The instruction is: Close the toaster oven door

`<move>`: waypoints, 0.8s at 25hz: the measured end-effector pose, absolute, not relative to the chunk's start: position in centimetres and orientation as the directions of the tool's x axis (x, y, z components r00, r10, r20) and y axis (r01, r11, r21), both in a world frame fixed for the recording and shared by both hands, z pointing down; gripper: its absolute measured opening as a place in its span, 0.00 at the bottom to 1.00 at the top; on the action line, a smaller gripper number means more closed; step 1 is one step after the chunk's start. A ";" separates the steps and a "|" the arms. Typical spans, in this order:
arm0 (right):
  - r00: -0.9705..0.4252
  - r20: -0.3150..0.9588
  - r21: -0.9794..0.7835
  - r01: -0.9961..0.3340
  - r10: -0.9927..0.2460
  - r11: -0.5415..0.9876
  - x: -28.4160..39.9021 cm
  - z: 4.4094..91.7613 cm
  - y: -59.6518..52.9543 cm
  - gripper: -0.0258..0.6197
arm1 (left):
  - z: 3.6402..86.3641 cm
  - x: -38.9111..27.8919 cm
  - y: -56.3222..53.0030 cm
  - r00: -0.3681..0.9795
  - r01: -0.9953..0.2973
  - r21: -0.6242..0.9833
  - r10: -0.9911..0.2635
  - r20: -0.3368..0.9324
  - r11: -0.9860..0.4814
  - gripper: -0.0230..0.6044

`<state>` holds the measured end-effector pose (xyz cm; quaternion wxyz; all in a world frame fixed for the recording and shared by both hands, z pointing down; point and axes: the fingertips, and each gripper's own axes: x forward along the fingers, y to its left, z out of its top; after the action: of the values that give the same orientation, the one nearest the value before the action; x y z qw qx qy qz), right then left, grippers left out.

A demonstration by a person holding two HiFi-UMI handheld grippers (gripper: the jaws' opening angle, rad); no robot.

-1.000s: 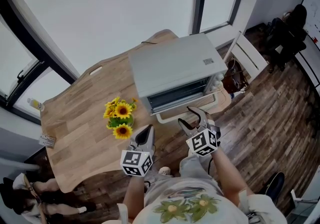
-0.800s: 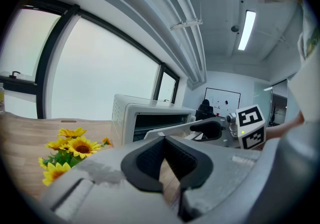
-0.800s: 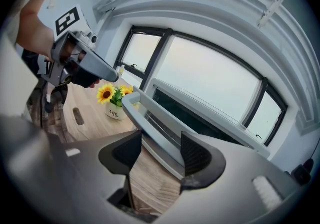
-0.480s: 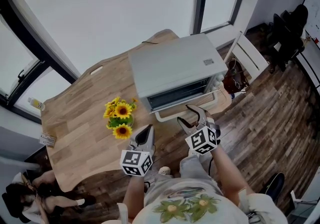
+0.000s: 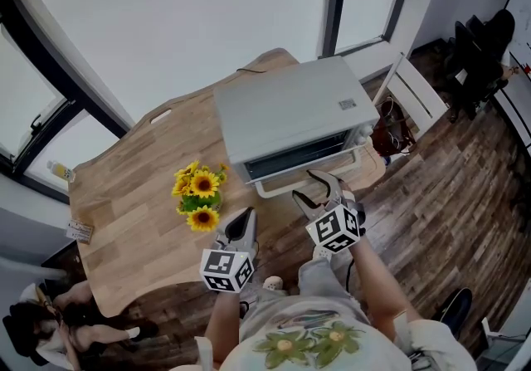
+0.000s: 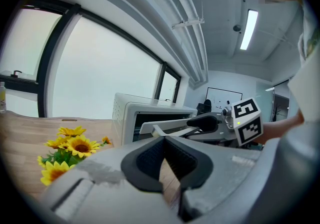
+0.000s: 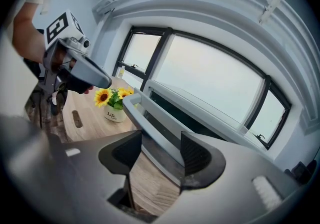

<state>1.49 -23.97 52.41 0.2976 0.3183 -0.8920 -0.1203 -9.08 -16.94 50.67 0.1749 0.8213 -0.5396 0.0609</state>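
Lowest in the head view, the person's patterned shirt (image 5: pixel 307 344) is cut off by the frame edge. Just above it, the left gripper (image 5: pixel 243 220) has its jaws closed tip to tip on nothing, over the near edge of the table (image 5: pixel 133 220). At centre, the right gripper (image 7: pixel 160 150) is open with the handle (image 7: pixel 148 120) of the toaster oven door (image 5: pixel 278 187) in the gap; whether a pad touches it is hard to tell. The door is partly open on the toaster oven (image 5: pixel 286 108), whose inside is too dark to read. Sunflowers (image 5: pixel 199 191) stand to its left
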 end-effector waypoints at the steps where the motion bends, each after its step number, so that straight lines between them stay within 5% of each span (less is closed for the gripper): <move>1: -0.620 0.457 0.402 -0.496 -0.638 0.770 1.5 52.4 -24.0 0.42 | 50.7 -9.1 -17.0 0.410 -0.908 0.222 -0.865 0.289 -0.356 0.04; 20: -0.629 0.472 0.383 -0.485 -0.618 0.786 1.1 51.8 -25.3 0.42 | 51.0 -9.3 -17.4 0.396 -0.913 0.228 -0.870 0.294 -0.339 0.04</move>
<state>1.08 -25.33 51.83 0.3013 0.3081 -0.8956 -0.1104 -9.26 -17.44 51.03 0.1797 0.8159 -0.5463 0.0598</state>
